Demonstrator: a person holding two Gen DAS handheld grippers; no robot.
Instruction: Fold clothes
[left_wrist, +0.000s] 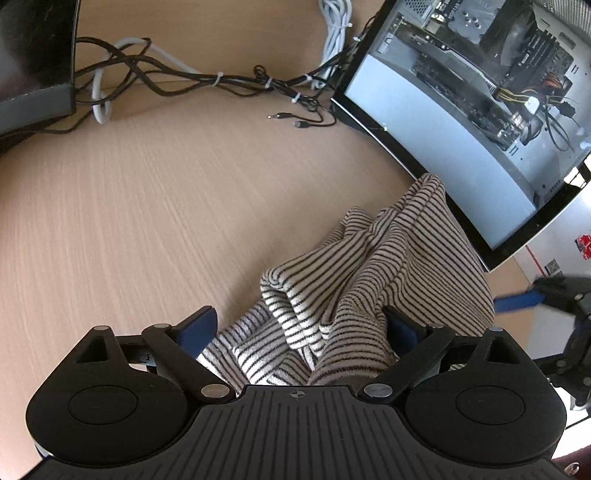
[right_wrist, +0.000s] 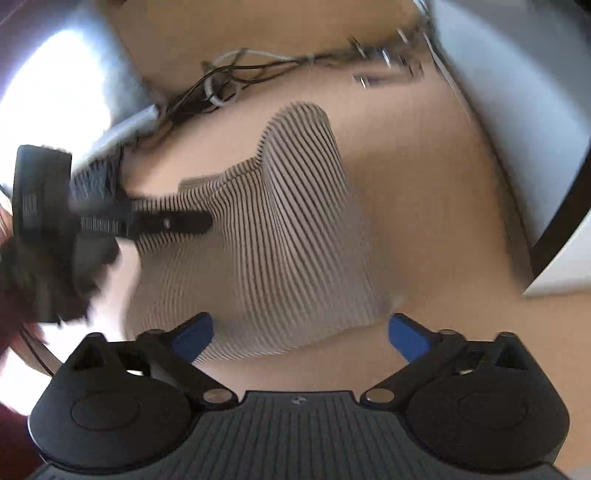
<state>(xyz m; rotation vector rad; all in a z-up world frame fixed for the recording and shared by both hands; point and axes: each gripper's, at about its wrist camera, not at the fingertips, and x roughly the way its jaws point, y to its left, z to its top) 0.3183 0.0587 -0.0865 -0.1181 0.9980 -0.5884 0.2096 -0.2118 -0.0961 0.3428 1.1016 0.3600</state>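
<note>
Left tool (left_wrist: 299, 325) stands wide apart over the crumpled striped garment (left_wrist: 369, 280), cloth bunched between its pads but not pinched. Right tool (right_wrist: 299, 332) is also apart, gripping nothing, just at the garment's near edge on the desk (left_wrist: 147, 206). Soft, light, floppy knit; I judge an edge or corner the best hold.

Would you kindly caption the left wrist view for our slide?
Open left gripper straddling a crumpled striped garment on a wooden table, beside an open computer case.
</note>
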